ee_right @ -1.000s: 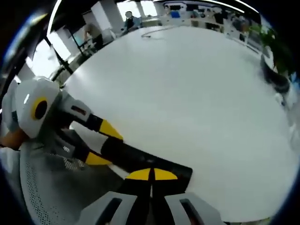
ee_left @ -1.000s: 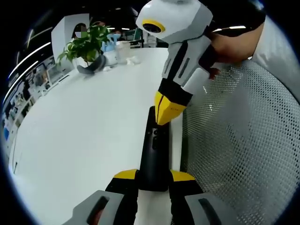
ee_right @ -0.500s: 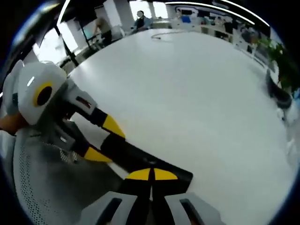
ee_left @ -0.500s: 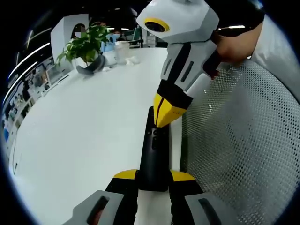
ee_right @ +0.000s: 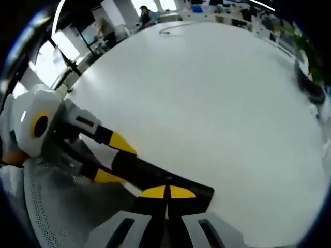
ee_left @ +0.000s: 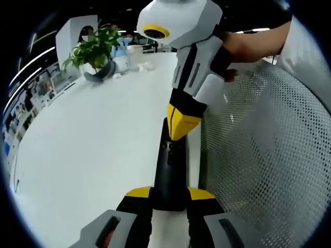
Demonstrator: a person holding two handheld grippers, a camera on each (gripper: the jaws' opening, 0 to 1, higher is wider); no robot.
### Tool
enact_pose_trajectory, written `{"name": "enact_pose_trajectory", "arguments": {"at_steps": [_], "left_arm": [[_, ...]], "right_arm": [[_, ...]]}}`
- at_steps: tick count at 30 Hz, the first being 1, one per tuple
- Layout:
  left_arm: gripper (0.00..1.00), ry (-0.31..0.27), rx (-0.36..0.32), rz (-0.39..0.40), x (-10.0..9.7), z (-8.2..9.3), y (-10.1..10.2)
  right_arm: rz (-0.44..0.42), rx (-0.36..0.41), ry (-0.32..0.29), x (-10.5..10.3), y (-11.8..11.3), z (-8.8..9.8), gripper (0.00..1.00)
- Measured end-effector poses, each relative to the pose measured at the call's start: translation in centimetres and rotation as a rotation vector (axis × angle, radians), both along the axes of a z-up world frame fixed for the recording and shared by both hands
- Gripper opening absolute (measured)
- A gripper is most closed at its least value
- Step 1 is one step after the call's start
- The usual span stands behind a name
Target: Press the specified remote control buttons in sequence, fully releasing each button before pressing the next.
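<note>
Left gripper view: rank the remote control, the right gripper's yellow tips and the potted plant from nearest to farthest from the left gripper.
1. remote control, held between the left gripper jaws.
2. right gripper yellow tips, at the remote's far end.
3. potted plant, far upper left on the table.

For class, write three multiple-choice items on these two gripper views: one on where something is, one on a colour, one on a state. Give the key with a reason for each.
1. Where does the remote control lie?
A. in the middle of the white table
B. along the table's edge, beside the mesh chair back
C. next to the potted plant

2. What colour are the tips of the right gripper?
A. yellow
B. blue
C. red

3. How is the left gripper set?
A. wide open, off the remote
B. shut on nothing
C. shut on the remote's near end

Key: 1 B, the remote runs along the edge with the mesh right beside it. 2 A, yellow tips show over the remote. 3 C, its jaws flank the remote's near end on both sides.
</note>
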State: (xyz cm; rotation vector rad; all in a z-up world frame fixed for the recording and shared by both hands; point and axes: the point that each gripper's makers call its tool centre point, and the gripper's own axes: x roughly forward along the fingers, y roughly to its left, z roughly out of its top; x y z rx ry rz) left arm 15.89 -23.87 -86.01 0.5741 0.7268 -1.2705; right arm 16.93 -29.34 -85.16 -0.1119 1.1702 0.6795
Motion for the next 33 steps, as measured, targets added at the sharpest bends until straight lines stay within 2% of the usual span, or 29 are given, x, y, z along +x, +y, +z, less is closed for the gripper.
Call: {"name": "enact_pose_trajectory", "arguments": {"at_steps": [2,3,4,8,12,15,23,27,33], "left_arm": [[0.24,0.000,0.000,0.002,0.0,0.0,0.0],[0.24,0.000,-0.002,0.003,0.0,0.0,0.0],[0.24,0.000,-0.002,0.005,0.0,0.0,0.0],[0.24,0.000,-0.002,0.004,0.0,0.0,0.0],[0.24,0.000,-0.003,0.006,0.0,0.0,0.0],[0.24,0.000,-0.005,0.006,0.0,0.0,0.0],[0.24,0.001,-0.005,0.008,-0.1,0.0,0.0],[0.24,0.000,-0.005,0.006,-0.1,0.0,0.0],[0.24,0.000,-0.004,-0.002,-0.2,0.0,-0.1]], "right_arm": [[-0.022,0.017,-0.110,0.1,0.0,0.2,0.00],[0.021,-0.002,-0.123,0.0,0.1,0.2,0.00],[0.026,-0.041,-0.078,-0.2,0.1,0.1,0.00],[0.029,-0.028,-0.089,0.0,0.0,0.1,0.00],[-0.022,-0.001,-0.044,0.0,0.0,0.1,0.00],[-0.024,0.000,-0.030,-0.2,-0.1,0.1,0.00],[-0.082,-0.003,0.058,-0.7,-0.9,0.0,0.00],[-0.085,0.002,0.063,-0.9,-0.9,0.0,0.00],[-0.037,-0.043,0.043,-1.0,-0.8,-0.2,0.00]]}}
